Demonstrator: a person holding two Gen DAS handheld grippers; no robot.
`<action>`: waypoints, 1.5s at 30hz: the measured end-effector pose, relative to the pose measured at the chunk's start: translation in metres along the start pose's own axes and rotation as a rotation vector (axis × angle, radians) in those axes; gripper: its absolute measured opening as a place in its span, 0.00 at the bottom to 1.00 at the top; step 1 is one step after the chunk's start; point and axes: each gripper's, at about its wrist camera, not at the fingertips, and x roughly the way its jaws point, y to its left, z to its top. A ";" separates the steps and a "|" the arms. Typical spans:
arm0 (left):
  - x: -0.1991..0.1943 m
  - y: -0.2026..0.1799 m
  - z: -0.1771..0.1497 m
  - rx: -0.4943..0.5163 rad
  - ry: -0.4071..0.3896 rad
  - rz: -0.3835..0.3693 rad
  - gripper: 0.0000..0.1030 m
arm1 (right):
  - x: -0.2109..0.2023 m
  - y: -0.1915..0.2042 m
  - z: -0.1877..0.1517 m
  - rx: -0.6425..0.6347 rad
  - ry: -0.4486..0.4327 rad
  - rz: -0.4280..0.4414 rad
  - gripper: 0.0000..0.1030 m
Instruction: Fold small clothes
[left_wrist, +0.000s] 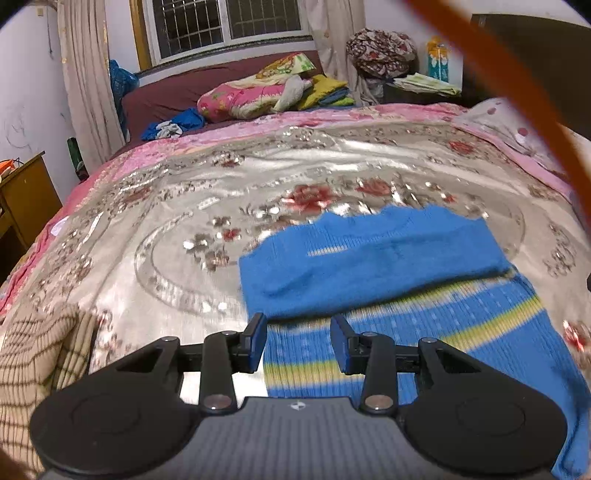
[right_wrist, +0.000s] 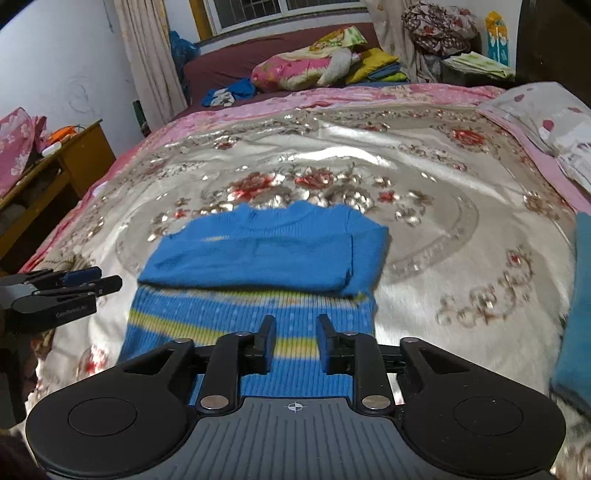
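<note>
Both grippers tilt down over the blue sweater on the bedspread. Left gripper and right gripper hover above its striped hem, jaws parted, gripping nothing.

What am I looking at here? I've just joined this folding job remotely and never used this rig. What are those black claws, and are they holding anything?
A person holds a two-finger gripper in each hand, each carrying a fisheye camera looking along its fingers. One picture is from the left gripper, the other from the right gripper; the left gripper also shows at the right view's left edge. Both look down on a bed with a shiny floral bedspread. On it lies a small blue sweater with a yellow stripe, its plain blue top part folded over the striped body. Both grippers have their jaws apart with nothing clamped between them.
</note>
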 end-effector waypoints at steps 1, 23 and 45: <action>-0.003 -0.001 -0.005 0.004 0.005 0.000 0.43 | -0.003 -0.001 -0.006 0.003 0.008 0.000 0.27; -0.030 0.003 -0.115 -0.004 0.173 -0.007 0.43 | -0.004 -0.021 -0.118 0.154 0.155 -0.011 0.34; -0.044 0.015 -0.140 -0.041 0.189 -0.009 0.46 | 0.024 -0.012 -0.130 0.178 0.250 -0.058 0.38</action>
